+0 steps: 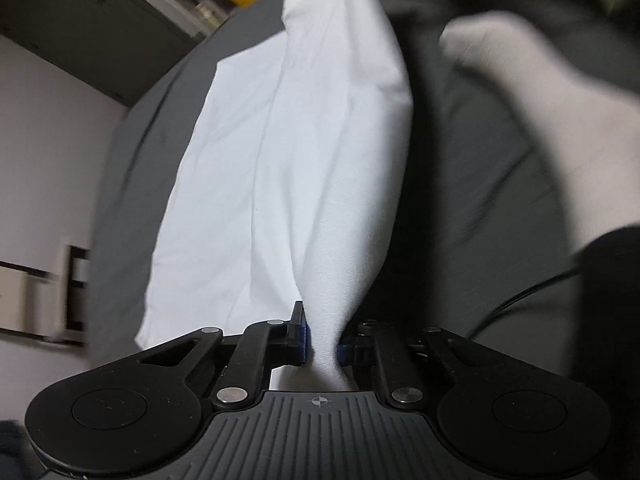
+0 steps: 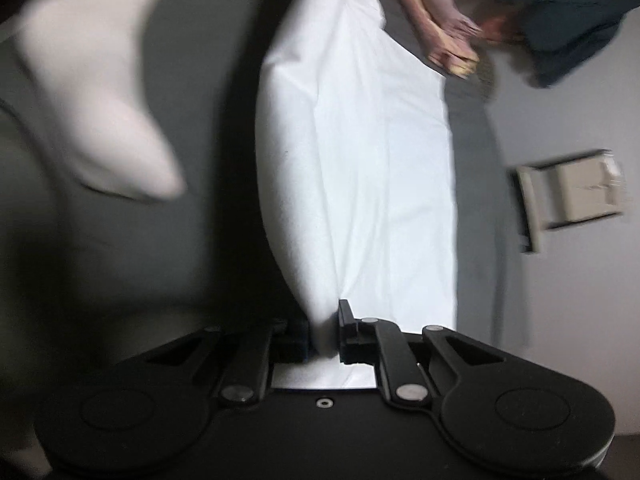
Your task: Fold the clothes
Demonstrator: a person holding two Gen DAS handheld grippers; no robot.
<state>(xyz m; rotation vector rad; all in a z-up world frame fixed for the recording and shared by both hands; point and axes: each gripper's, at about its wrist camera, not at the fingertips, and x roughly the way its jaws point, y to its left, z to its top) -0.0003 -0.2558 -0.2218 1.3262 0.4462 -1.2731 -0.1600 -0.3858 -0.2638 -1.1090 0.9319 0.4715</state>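
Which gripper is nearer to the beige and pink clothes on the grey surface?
Right. The colourful clothes lie ahead of the right gripper, beside the white garment. The left gripper view does not show them.

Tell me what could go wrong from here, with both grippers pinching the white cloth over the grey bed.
1. The left hand-held gripper pinches only a narrow bunched bit of the cloth; it could slip out if pulled taut.
2. The right hand-held gripper also holds just an edge, so the fold may land uneven.
3. Other clothes lie near the cloth's far end and might get caught.
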